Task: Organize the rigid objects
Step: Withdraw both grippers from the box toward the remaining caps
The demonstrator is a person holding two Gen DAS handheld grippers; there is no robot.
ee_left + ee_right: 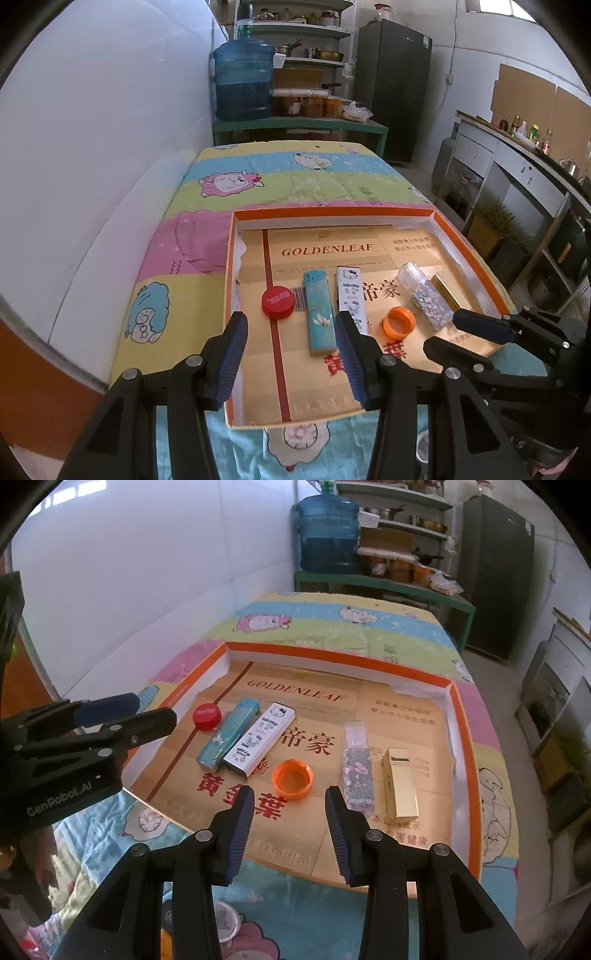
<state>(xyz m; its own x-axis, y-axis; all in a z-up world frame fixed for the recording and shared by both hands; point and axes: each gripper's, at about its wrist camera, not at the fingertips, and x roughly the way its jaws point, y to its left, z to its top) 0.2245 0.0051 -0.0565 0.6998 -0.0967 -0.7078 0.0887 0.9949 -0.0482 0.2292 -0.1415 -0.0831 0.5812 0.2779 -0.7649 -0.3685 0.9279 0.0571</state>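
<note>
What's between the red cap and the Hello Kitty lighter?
The teal lighter, touching the Hello Kitty lighter and just clear of the red cap; both views show it.

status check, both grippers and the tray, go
Left gripper open, empty. Right gripper open, empty, orange cap just ahead. Items loose in orange tray. Nothing blocking.

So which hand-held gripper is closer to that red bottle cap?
Left. The left hand-held gripper sits just in front of the red cap; the right hand-held gripper is off to its right, beyond both lighters.
</note>
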